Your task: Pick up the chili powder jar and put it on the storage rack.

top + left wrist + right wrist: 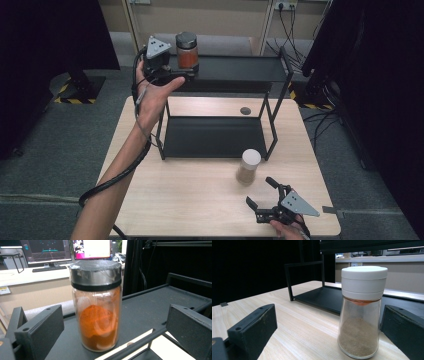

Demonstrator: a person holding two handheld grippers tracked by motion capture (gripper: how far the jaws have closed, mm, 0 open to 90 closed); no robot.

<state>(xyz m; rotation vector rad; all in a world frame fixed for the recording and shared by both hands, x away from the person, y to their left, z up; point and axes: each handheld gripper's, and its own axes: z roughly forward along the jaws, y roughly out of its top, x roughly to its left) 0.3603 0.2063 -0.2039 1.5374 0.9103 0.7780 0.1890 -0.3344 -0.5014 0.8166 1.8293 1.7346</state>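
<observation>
Your left gripper [187, 74] – jaws spread, gripping nothing, orange spice jar [187, 50] between them on rack [235, 67] top shelf, upper left | your right gripper [264, 192] – jaws apart, white-capped shaker [248, 166] just ahead, lower right

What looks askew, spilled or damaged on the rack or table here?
Nothing stands out. The orange spice jar stands upright on the rack's top shelf, lid on, between the open left gripper jaws. The white-capped shaker stands upright on the table. No spill shows.
</observation>
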